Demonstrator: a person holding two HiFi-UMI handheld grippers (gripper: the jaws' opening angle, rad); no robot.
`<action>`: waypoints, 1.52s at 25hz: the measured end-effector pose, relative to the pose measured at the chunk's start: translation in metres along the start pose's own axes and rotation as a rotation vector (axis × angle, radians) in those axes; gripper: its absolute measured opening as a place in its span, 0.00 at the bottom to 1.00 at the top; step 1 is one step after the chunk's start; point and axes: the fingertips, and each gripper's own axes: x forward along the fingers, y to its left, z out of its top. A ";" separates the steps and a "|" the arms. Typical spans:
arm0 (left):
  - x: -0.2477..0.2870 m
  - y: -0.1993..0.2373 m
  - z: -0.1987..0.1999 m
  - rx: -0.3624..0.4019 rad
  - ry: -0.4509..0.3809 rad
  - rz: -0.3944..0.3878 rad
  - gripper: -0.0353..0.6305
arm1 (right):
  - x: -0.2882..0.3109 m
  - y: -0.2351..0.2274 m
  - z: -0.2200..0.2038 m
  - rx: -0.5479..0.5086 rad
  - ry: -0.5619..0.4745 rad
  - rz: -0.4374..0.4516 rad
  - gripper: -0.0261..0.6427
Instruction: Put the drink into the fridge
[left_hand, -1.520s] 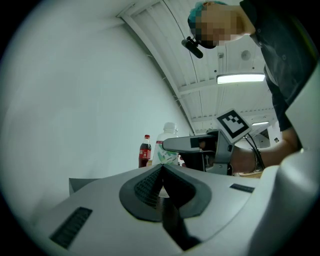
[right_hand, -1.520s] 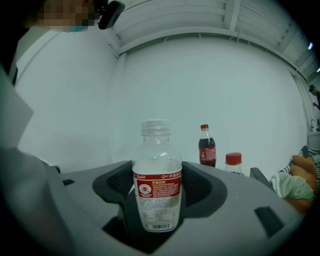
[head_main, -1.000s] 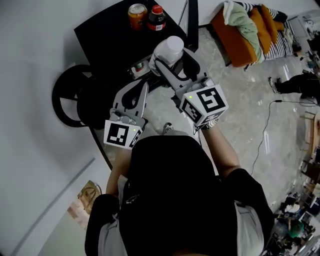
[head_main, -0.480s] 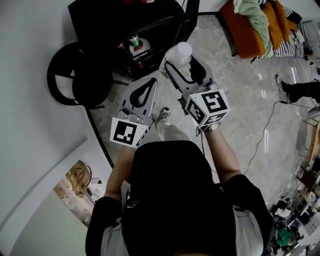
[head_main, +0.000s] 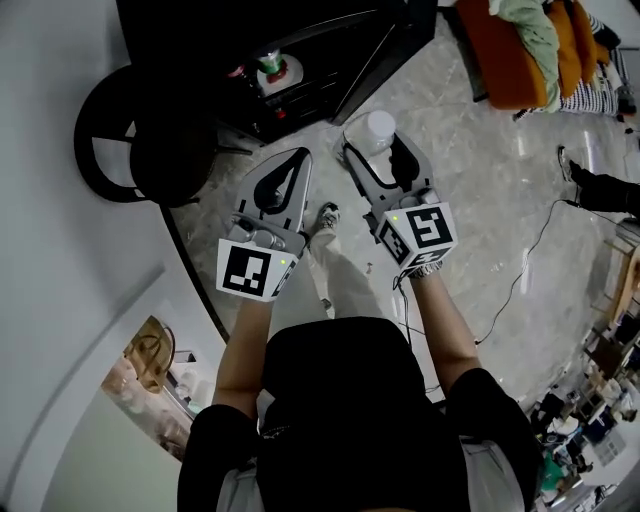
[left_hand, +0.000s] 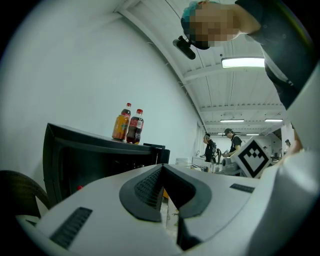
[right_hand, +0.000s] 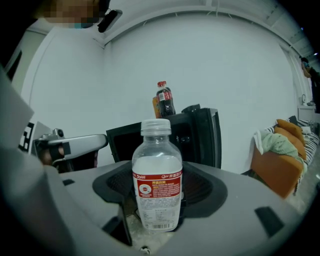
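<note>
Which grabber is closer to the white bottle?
Right. The right gripper is clamped around the white bottle, holding it upright; the left gripper is off to its left, shut and empty, not touching it.

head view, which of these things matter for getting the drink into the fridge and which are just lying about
Job in hand:
- white-capped bottle, held in the right gripper
- black fridge, door open
- left gripper, shut and empty

Lying about:
- orange soda bottle and cola bottle on the fridge top
- orange sofa with clothes on it
- floor cable
</note>
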 end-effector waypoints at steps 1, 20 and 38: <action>0.001 0.003 -0.007 -0.009 0.010 0.004 0.07 | 0.004 -0.001 -0.008 0.006 0.005 0.002 0.49; 0.026 0.054 -0.141 -0.036 0.013 -0.038 0.07 | 0.123 -0.046 -0.115 -0.041 -0.041 -0.029 0.49; 0.030 0.098 -0.174 -0.066 0.004 0.021 0.07 | 0.251 -0.068 -0.097 -0.117 -0.101 -0.003 0.49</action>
